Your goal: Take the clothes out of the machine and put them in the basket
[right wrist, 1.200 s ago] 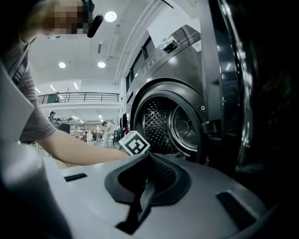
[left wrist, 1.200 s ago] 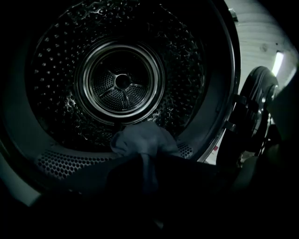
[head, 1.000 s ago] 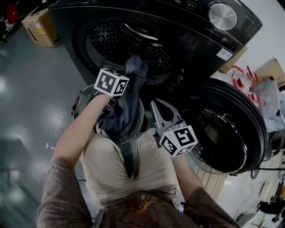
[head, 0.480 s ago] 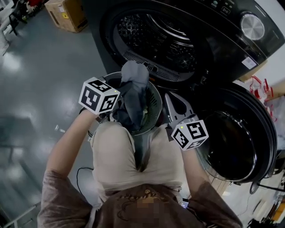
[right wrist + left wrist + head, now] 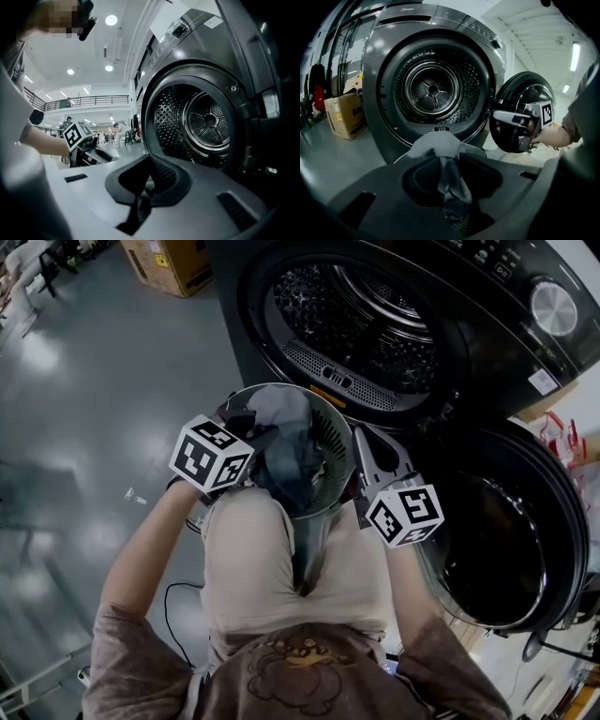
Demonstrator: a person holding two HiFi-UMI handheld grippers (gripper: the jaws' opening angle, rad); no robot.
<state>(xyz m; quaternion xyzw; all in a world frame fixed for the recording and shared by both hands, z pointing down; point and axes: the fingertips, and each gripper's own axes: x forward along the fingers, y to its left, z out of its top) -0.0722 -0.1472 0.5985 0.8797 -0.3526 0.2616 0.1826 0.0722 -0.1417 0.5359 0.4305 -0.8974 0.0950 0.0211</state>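
Now the grey garment (image 5: 286, 442) lies bunched inside the round basket (image 5: 330, 424), which stands on the floor just in front of the machine's open drum (image 5: 366, 324). A second ago it hung from the left gripper (image 5: 251, 432) up at the mouth of the drum; half a second ago it stood heaped above the basket's rim; it has since sunk lower between the walls.

The left gripper's jaws have just been opening. They stand a little apart, and a fold of the garment still runs down between them, with the basket's mesh showing through the gap below. The pads no longer look to be pinching the cloth, so the drop seems all but done, though the fold has not yet slipped free.

The right gripper (image 5: 364, 439) hovers beside the basket's right edge, near the open door (image 5: 497, 540). Its jaws are together and hold nothing.

For the task, this piece counts as delivered once the left gripper draws back clear of the cloth. A careless lift could drag the fold out over the rim. Both gripper views look into the drum, and the part that shows is bare metal. Its lower front is hidden behind the garment and the door lip, so whether more clothes remain cannot be told.
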